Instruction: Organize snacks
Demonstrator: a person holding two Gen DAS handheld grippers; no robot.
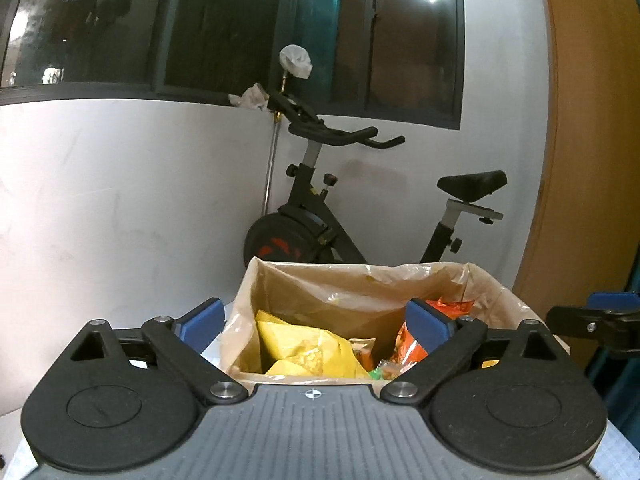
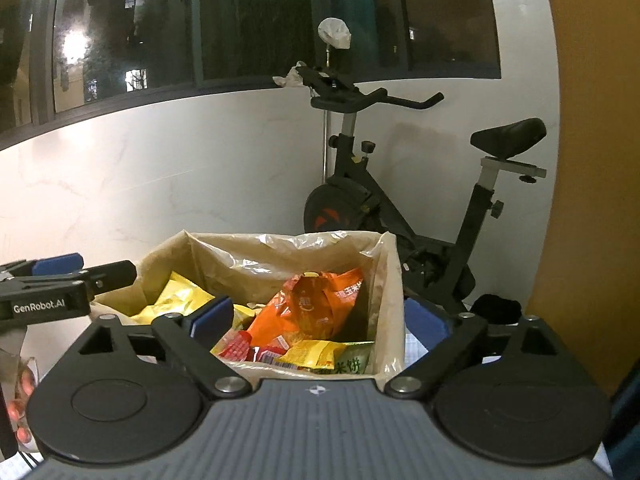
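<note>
Over the near rim of the lined cardboard box [image 2: 384, 280] both my claws hang with nothing in them. My left gripper [image 1: 316, 326] stands spread wide above the yellow snack bag [image 1: 304, 348], pads touching nothing. My right gripper [image 2: 320, 320] gapes just as wide over the orange snack bag [image 2: 308, 308]. Beyond the box stands an exercise bike [image 2: 404, 200], against the white wall.

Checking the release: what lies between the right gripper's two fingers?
In the right wrist view, the right gripper is open; between its fingers lies the lined box with the orange snack bag, ungripped.
</note>
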